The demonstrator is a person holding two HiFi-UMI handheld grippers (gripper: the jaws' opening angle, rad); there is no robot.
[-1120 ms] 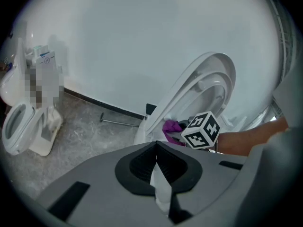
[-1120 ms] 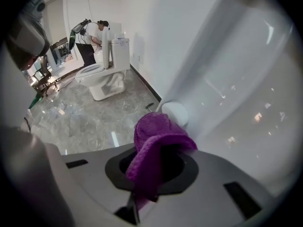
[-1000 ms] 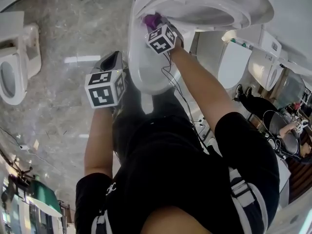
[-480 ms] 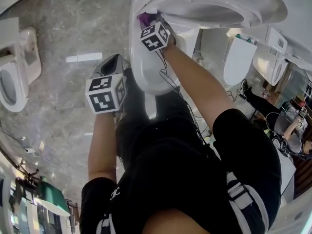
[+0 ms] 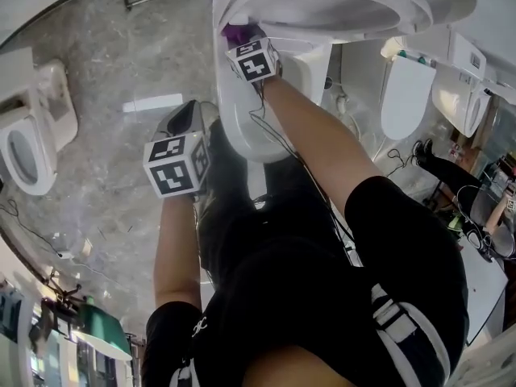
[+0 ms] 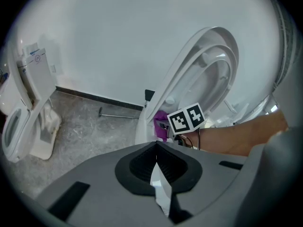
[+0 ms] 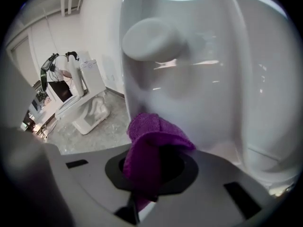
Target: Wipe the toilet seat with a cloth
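Fuzzy purple cloth: soft, light. R gripper clamps its middle, good spot. Shiny white plastic toilet seat looks slippy. L gripper: claw together, empty.

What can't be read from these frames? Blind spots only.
- Right gripper view: whether the purple cloth is touching the toilet seat. The cloth bunched in the right claw covers the contact spot.
- Head view: how the right claw's jaws stand, since they are behind its marker cube.
- Head view: the upper part of the raised seat, cut off by the top edge.
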